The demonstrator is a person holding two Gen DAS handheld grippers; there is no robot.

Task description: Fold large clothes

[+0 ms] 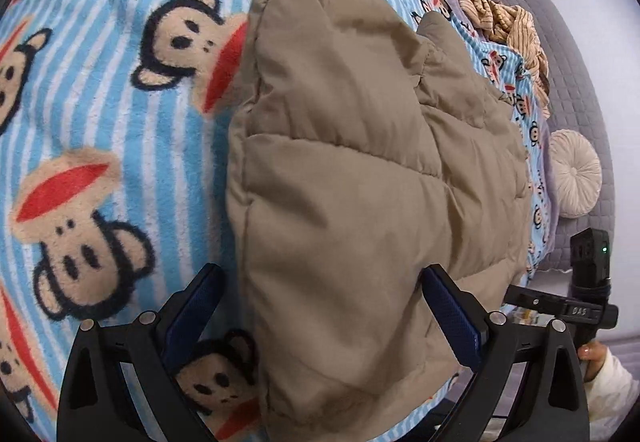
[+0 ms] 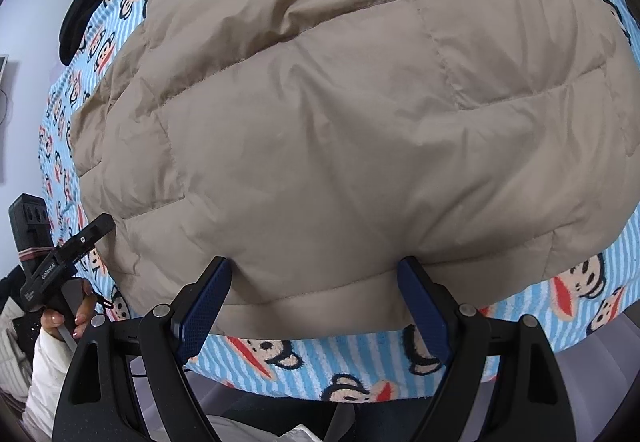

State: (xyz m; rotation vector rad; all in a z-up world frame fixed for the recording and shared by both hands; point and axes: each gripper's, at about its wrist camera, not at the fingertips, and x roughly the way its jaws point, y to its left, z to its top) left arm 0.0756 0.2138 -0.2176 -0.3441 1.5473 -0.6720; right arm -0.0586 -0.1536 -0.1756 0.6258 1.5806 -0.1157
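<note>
- Both grippers, left gripper (image 1: 320,306) and right gripper (image 2: 316,302), fingers spread, straddle the tan padded jacket (image 2: 340,122) at its near hem.
- Next, seemingly: pinch the hem, then fold it across the bed (image 1: 100,122).

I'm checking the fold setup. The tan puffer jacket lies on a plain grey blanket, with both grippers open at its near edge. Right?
Not quite: the tan puffer jacket lies on a blue-striped monkey-print blanket, not a plain grey one; the left wrist view shows it clearly. The left gripper and right gripper are indeed open at its near edge.

Light: soft, even, indoor, no glare.
Shadows: faint.
Edges: heavy fisheye bending, black corners.
Focus: slightly soft throughout.
</note>
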